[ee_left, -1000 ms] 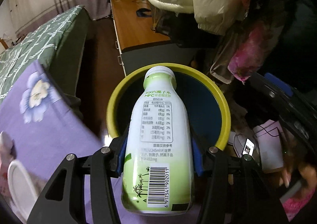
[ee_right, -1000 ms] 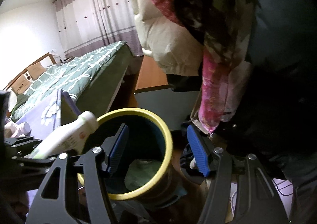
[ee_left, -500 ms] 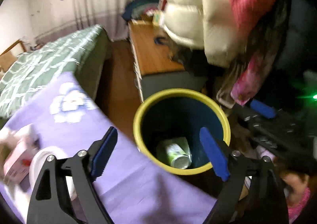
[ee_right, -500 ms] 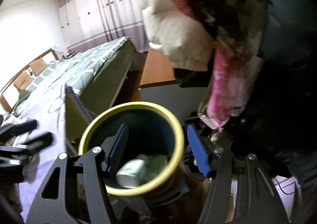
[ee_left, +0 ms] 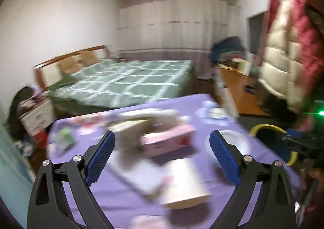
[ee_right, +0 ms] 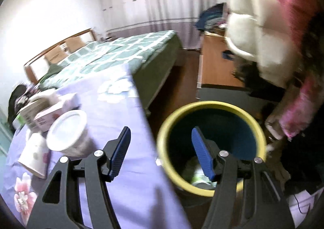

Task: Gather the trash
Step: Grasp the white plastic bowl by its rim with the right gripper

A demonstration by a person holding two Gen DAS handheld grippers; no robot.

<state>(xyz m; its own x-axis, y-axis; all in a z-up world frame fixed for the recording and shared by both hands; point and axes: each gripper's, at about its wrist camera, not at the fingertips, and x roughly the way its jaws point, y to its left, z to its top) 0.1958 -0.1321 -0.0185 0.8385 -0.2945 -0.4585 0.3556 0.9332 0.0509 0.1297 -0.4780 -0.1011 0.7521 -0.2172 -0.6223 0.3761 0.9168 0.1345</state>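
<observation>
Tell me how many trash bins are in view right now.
1. The yellow-rimmed trash bin stands on the floor beside the purple-covered table, with a bottle lying inside it. The left view shows the same bin at its right edge.

Boxes (ee_right: 43, 116) and tub (ee_right: 66, 134) crowd the table's (ee_right: 113, 127) left side; bin (ee_right: 210, 148) stands off its right edge, bottle (ee_right: 199, 177) inside, bed (ee_right: 121, 51) behind.
</observation>
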